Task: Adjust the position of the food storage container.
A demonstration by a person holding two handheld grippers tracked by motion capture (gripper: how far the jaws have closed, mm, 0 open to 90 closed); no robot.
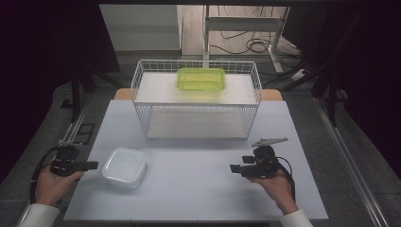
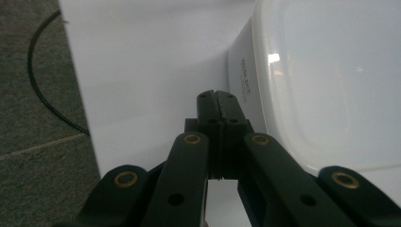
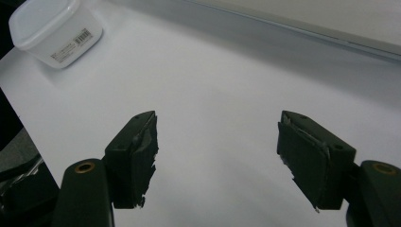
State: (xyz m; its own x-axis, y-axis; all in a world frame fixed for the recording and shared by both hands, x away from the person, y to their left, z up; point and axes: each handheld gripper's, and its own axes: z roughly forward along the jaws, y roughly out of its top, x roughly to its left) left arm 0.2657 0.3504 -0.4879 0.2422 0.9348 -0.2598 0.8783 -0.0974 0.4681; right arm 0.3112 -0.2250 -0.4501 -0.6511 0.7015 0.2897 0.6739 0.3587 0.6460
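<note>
**White counter, lidded tub near the left gripper**

White counter point(image 1: 198, 170) carried a white square lidded plastic tub point(image 1: 125, 167), lying flat, lid up, with no clear long axis. Just beside it, the left gripper point(image 1: 90, 165) had its fingers point(image 2: 208, 106) pressed together, empty. Well apart, the right gripper point(image 1: 235, 168) pointed toward the tub, fingers point(image 3: 135, 151) spread wide.

left gripper point(image 1: 93, 165): jaws closed | right gripper point(image 1: 233, 168): jaws wide apart
</note>
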